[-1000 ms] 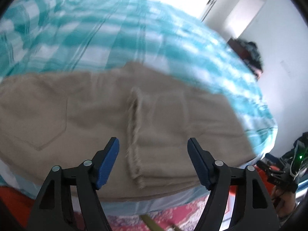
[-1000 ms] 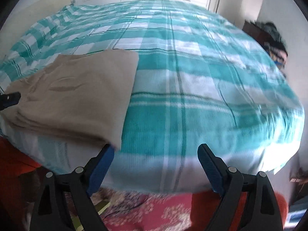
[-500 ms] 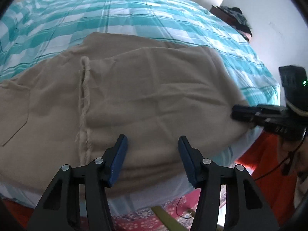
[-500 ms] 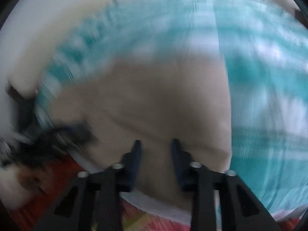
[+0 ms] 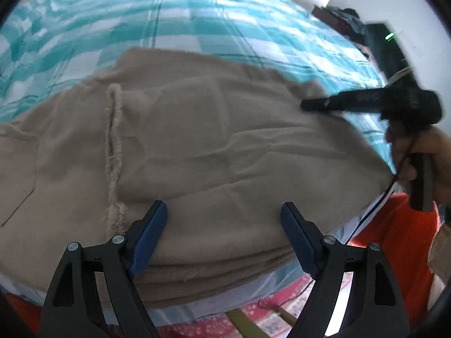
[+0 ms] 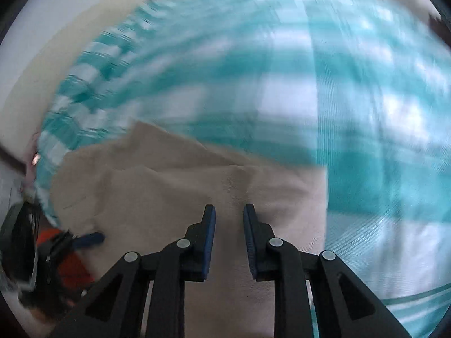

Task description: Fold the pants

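Note:
Beige pants (image 5: pixel 203 152) lie folded in layers on the bed, near its front edge; a frayed hem (image 5: pixel 114 146) runs across the top layer. My left gripper (image 5: pixel 224 232) is open, its blue pads just above the near edge of the pants, holding nothing. My right gripper (image 6: pixel 229 219) hovers over the pants (image 6: pixel 157 197), jaws narrowly apart with only a small gap, nothing between them. In the left wrist view its fingers (image 5: pixel 324 103) reach in from the right over the far right corner of the pants. The right wrist view is motion-blurred.
A teal and white checked bedsheet (image 5: pixel 197 22) covers the bed. Dark clothes (image 5: pixel 344 17) lie on furniture at the back right. A red patterned rug (image 5: pixel 248 324) lies on the floor below the bed edge. An orange garment (image 5: pixel 394 248) is at right.
My left gripper has opened wider and stays at the pants' near edge. My right gripper has swung over the pants towards the far right corner, its jaws still nearly closed.

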`<state>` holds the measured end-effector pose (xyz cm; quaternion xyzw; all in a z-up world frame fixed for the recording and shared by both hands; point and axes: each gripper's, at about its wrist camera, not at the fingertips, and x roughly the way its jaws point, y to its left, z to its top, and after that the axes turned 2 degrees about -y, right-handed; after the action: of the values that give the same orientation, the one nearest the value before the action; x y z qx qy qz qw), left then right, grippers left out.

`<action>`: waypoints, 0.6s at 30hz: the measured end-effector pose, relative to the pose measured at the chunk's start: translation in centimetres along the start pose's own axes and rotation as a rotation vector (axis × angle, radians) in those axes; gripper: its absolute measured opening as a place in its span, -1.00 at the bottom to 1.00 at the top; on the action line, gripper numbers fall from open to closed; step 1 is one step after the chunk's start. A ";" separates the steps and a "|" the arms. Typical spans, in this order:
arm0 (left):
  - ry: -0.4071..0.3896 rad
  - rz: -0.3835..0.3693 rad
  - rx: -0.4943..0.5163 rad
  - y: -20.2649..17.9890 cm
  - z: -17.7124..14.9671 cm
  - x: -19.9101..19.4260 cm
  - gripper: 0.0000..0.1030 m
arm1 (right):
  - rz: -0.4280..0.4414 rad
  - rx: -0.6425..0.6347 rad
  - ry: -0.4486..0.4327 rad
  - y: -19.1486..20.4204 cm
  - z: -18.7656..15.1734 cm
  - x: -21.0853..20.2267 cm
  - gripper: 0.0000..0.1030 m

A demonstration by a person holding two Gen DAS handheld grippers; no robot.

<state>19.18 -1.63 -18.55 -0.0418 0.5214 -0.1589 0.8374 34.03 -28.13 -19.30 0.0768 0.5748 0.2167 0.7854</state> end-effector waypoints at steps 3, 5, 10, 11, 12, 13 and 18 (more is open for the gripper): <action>-0.018 -0.011 -0.017 0.2 -0.2 -1.3 0.63 | -0.006 0.023 -0.044 -0.3 -1.0 -0.2 -0.66; -0.067 -0.030 -0.034 0.3 -0.1 -2.5 0.63 | -0.015 0.004 -0.097 0.6 -1.9 -2.4 -0.65; -0.063 -0.030 -0.014 -0.1 -0.3 -1.7 0.67 | 0.004 -0.096 -0.244 4.4 -7.6 -8.1 -0.57; -0.036 -0.026 -0.009 -0.2 -0.6 -0.9 0.67 | -0.001 -0.104 -0.240 4.8 -9.0 -8.0 -0.56; -0.032 -0.016 0.002 -0.4 -1.0 -0.5 0.69 | -0.007 -0.106 -0.225 5.0 -9.9 -7.5 -0.56; -0.043 -0.008 0.019 -0.6 -1.4 -0.4 0.71 | -0.015 -0.097 -0.186 4.8 -11.0 -6.5 -0.56; -0.056 0.017 0.072 -1.6 -1.8 -1.0 0.77 | -0.005 0.015 -0.160 3.1 -12.9 -4.3 -0.55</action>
<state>16.83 -2.62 -18.11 -0.0116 0.4920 -0.1691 0.8539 20.12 -28.83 -18.61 0.0983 0.5121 0.2034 0.8287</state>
